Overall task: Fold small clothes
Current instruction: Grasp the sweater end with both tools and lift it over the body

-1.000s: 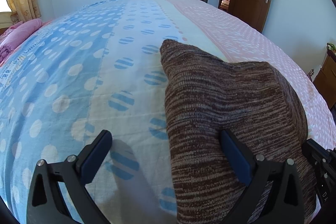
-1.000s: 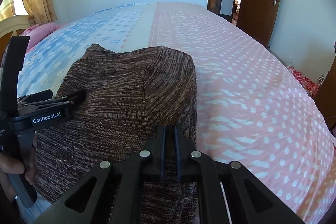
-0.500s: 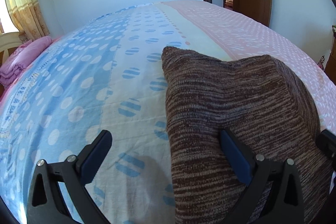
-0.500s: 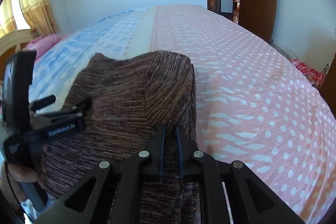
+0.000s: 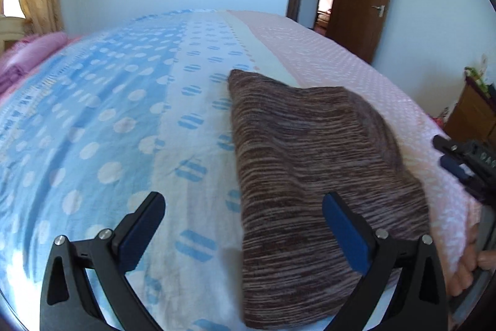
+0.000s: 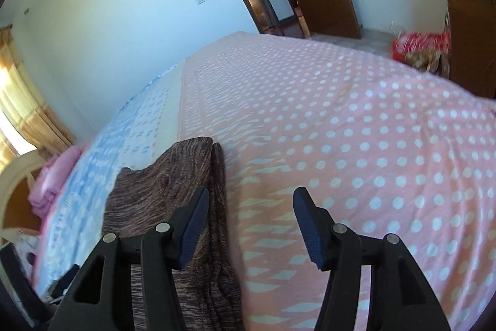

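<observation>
Brown knit garment (image 5: 313, 176) is seen lying folded on the bed (image 5: 130, 126), across the seam between the blue dotted and pink dotted halves of the sheet. The left tongs (image 5: 243, 225) are held wide, one finger over the blue sheet, the other over the knit, nothing gripped. The right tongs (image 6: 251, 219) are also spread wide and hold nothing, the left finger above the garment's right edge. Only the left view shows the right hand (image 5: 468, 262); only the right view shows a red bundle (image 6: 418, 48) beyond the bed.
</observation>
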`<state>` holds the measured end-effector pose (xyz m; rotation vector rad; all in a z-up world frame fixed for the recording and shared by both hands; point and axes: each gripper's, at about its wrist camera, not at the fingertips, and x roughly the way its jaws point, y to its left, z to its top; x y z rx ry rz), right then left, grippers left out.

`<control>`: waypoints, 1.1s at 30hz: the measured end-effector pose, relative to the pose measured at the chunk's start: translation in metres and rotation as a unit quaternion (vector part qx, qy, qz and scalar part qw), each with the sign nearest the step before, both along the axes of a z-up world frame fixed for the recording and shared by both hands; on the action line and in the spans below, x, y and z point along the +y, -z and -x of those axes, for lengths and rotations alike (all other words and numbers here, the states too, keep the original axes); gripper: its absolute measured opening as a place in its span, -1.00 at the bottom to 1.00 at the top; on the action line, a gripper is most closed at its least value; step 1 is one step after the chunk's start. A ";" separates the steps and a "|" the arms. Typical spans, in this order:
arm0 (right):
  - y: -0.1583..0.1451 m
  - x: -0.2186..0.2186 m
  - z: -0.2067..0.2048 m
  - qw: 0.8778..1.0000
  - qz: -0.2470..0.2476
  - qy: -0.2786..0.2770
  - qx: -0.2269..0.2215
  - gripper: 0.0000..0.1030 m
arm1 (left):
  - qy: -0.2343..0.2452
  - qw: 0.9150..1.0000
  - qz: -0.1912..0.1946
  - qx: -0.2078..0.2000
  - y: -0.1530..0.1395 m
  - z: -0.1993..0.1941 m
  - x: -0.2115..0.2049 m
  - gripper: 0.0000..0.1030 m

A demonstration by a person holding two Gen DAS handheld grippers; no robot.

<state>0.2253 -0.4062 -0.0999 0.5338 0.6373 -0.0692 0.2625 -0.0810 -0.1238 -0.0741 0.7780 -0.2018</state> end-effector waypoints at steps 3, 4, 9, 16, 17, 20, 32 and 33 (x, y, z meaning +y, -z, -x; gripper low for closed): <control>0.005 -0.004 -0.003 0.999 -0.042 -0.015 0.000 0.12 | 0.011 0.999 0.042 0.012 -0.005 -0.015 0.004 0.88; 0.005 -0.003 -0.004 0.999 -0.048 -0.019 -0.001 0.12 | 0.011 0.999 0.051 0.013 -0.007 -0.023 0.005 0.83; 0.002 0.010 -0.009 0.999 -0.030 -0.040 -0.003 0.13 | 0.015 0.996 0.081 0.036 -0.003 -0.062 0.004 0.62; 0.009 0.028 -0.022 0.997 -0.004 -0.075 0.029 0.14 | 0.018 0.990 0.116 0.077 0.033 -0.084 0.000 0.51; 0.011 0.032 -0.024 0.996 -0.003 -0.081 0.033 0.14 | 0.025 0.993 0.096 0.061 0.033 -0.079 -0.005 0.54; 0.015 0.035 -0.032 0.995 -0.007 -0.090 0.045 0.14 | 0.037 0.995 0.071 0.056 0.033 -0.077 -0.014 0.61; 0.030 0.070 -0.088 0.983 0.096 -0.130 0.083 0.24 | 0.045 0.995 0.072 0.054 0.033 -0.078 -0.017 0.70; 0.031 0.071 -0.088 0.983 0.101 -0.133 0.081 0.25 | 0.044 0.995 0.066 0.053 0.033 -0.078 -0.018 0.70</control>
